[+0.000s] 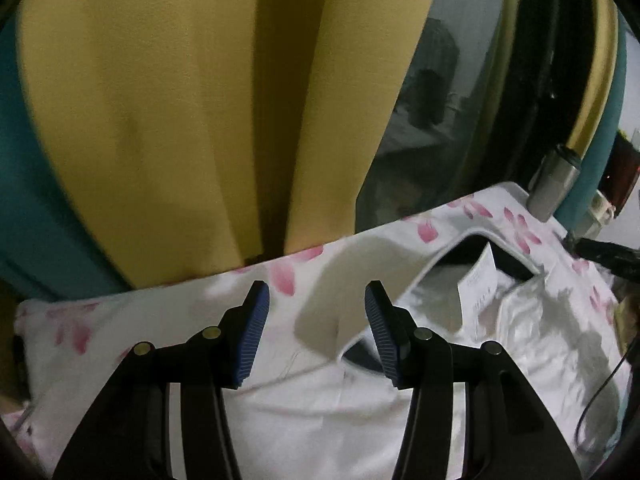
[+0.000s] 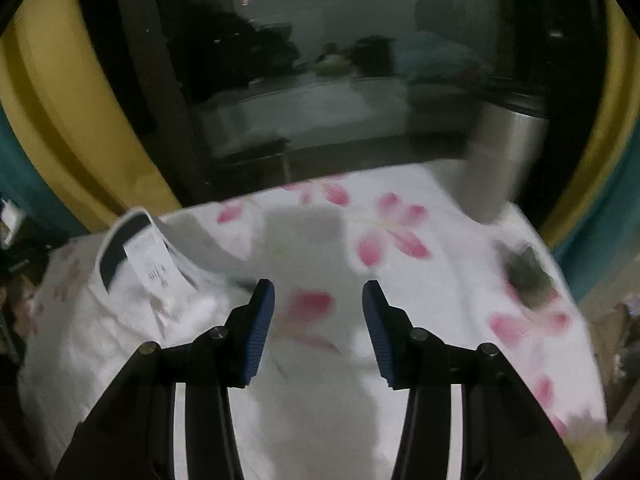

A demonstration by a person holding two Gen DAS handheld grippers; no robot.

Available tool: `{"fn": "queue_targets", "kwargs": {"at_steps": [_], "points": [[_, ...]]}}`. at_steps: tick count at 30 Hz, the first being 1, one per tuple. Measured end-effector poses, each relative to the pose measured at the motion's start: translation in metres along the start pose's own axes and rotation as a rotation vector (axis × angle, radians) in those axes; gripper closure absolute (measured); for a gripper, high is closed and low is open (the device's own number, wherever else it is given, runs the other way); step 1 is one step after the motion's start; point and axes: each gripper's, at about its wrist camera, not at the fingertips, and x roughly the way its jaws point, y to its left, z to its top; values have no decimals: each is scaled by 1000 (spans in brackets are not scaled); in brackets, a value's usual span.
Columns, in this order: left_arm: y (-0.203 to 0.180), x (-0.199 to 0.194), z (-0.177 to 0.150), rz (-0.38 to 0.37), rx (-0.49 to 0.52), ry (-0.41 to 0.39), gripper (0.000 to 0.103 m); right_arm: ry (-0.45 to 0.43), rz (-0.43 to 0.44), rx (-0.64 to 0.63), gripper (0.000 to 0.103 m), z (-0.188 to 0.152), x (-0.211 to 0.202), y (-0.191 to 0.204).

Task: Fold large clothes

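A white garment [image 1: 520, 328] with a dark inner collar and a white label [image 1: 480, 284] lies on a white cloth with pink flowers [image 1: 120, 344]. My left gripper [image 1: 316, 320] is open and empty, just above the garment's left part. In the right wrist view the garment [image 2: 132, 312] lies at the left, its collar and label [image 2: 148, 260] at the far end. My right gripper [image 2: 318, 320] is open and empty above the flowered cloth [image 2: 400, 236], to the right of the collar.
Yellow curtains [image 1: 160, 120] with teal edges hang behind the surface. A dark window [image 2: 320, 80] stands at the back. A steel cylinder [image 2: 508, 152] stands at the far right corner. Clutter sits past the left edge [image 2: 16, 248].
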Motion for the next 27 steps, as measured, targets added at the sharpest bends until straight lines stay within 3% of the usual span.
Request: {"fn": "queue_targets", "kwargs": {"at_steps": [2,4,8,12,14,18,21,23,24,25,27], "points": [[0,20,4,-36,-7,24,50,16,20,17,55,10,25,6],[1,37,2,-58,-8,54,50,41,53,35,46,15,45,8],[-2,67,-14,-120,14,157,50,142,137,20,45,13,78,12],[-5,70,-29,-168,95,192,50,269,229,-26,45,-1,98,14],[-3,73,-32,-171,121,205,43,322,278,-47,45,-11,102,19],[-5,78,-36,-178,175,237,40,333,292,-122,45,-22,99,33],[-7,78,-35,-183,202,249,40,299,255,-154,46,-28,98,42],[-8,78,-38,-193,195,243,40,271,239,-207,63,-34,97,50],[-12,80,-41,-201,191,236,41,255,229,-218,78,-35,96,51],[-15,80,-45,-220,198,230,58,232,204,-242,81,-37,94,55],[-29,79,-48,-235,241,207,65,182,134,-305,85,-38,89,62]]}}
